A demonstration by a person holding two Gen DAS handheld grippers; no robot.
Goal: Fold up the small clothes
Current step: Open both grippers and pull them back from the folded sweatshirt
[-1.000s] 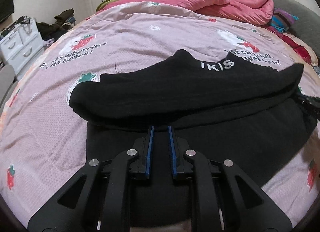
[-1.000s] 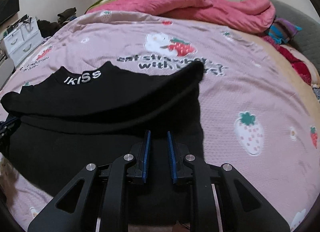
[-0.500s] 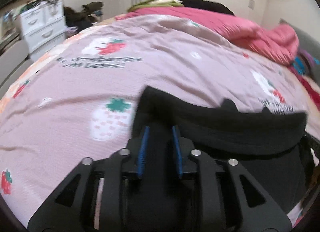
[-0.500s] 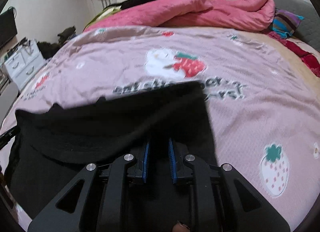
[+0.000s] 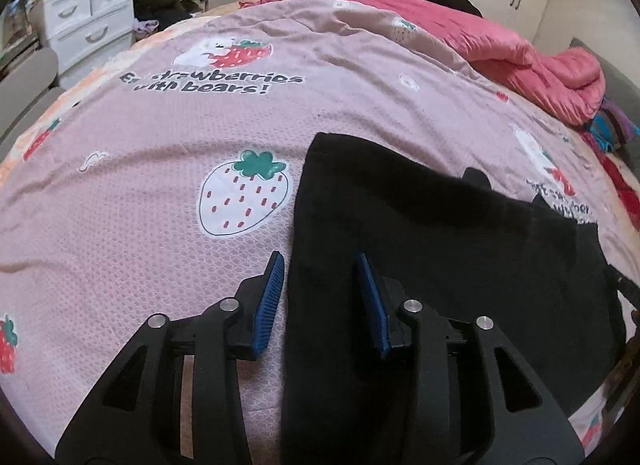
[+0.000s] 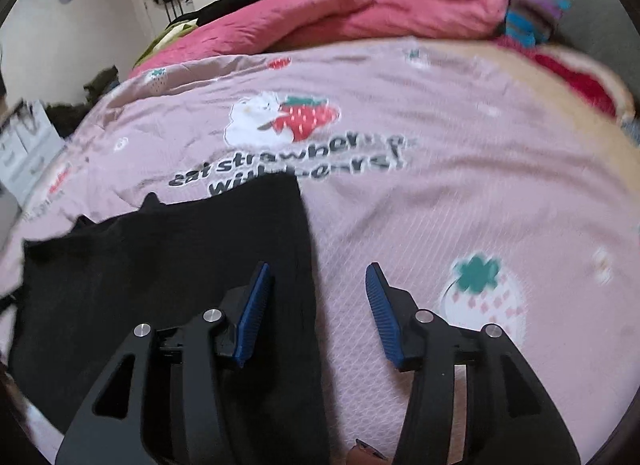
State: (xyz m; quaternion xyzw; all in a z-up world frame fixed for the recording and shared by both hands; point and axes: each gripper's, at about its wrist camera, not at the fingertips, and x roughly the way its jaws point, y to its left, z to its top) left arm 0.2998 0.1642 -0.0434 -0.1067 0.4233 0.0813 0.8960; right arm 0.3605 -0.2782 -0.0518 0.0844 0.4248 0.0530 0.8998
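A black garment lies folded on the pink strawberry-print bedsheet. My left gripper is open and straddles the garment's left edge, low over the fabric. In the right wrist view the same garment fills the lower left, and my right gripper is open and straddles its right edge, with its right finger over bare sheet. Neither gripper holds anything.
A pink duvet is heaped at the far side of the bed, also in the right wrist view. White drawers stand at the far left. Coloured clothes lie at the far right.
Both grippers have opened and let go of the black garment. Each has swung outward to the garment's side edge, and the folded top layer now lies flat.
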